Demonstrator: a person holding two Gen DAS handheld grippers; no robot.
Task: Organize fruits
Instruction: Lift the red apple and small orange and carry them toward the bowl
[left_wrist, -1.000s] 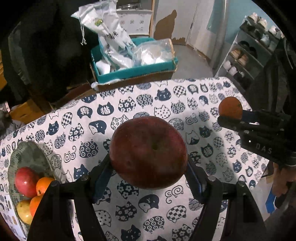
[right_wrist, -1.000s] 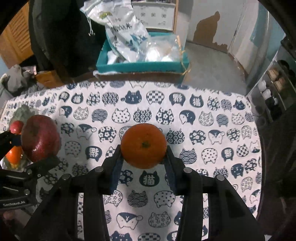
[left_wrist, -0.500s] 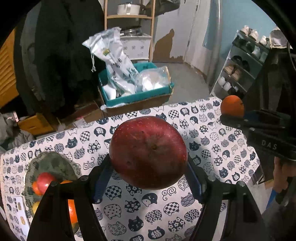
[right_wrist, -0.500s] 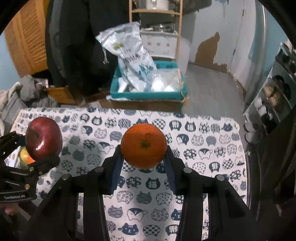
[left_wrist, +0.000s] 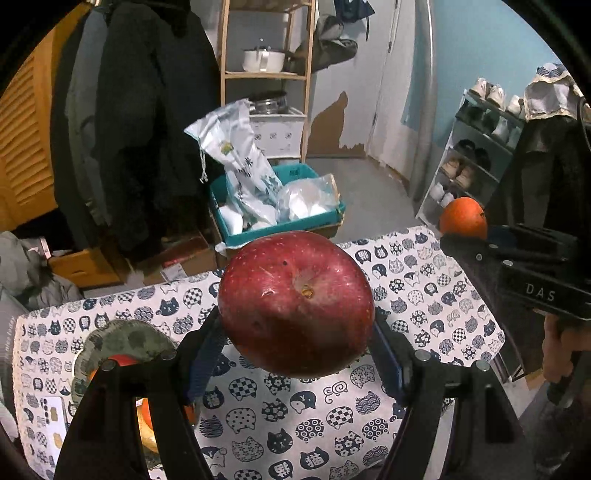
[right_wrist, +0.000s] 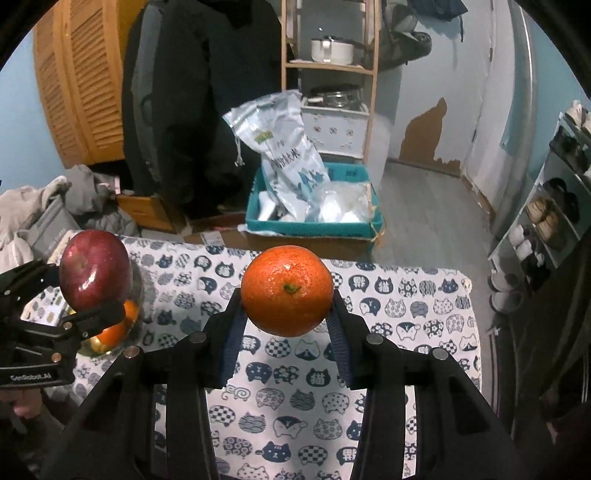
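Comparing with a second ago, I see both of my grippers have climbed: the cat-print tablecloth (left_wrist: 417, 295) has shrunk beneath them, and the wooden shelf (left_wrist: 266, 74) with its white pot (left_wrist: 263, 60), cut off earlier, is now fully in the left wrist view. The plate (left_wrist: 122, 332) of fruit has slid toward the lower left corner and sits partly behind my left gripper's finger. The grips themselves look unchanged.

My left gripper (left_wrist: 295, 332) is clamped on the red apple (left_wrist: 295, 306), one pad pressing each side, holding it clear above the tablecloth. The apple's core axis runs roughly toward the camera, with its brown-dimpled end facing me and tipped slightly up and right; its widest span lies sideways between the pads.

My right gripper (right_wrist: 286, 317) is squeezed onto the orange (right_wrist: 287, 295), also aloft over the table. Its green stem scar faces the camera, just below centre, so its axis points back at me too. It is close to round, so I cannot tell a long axis.

In the right wrist view the apple appears at far left, above the plate. Beyond the table's far edge sits the teal box (right_wrist: 314, 225) with a plastic bag (right_wrist: 284, 147).
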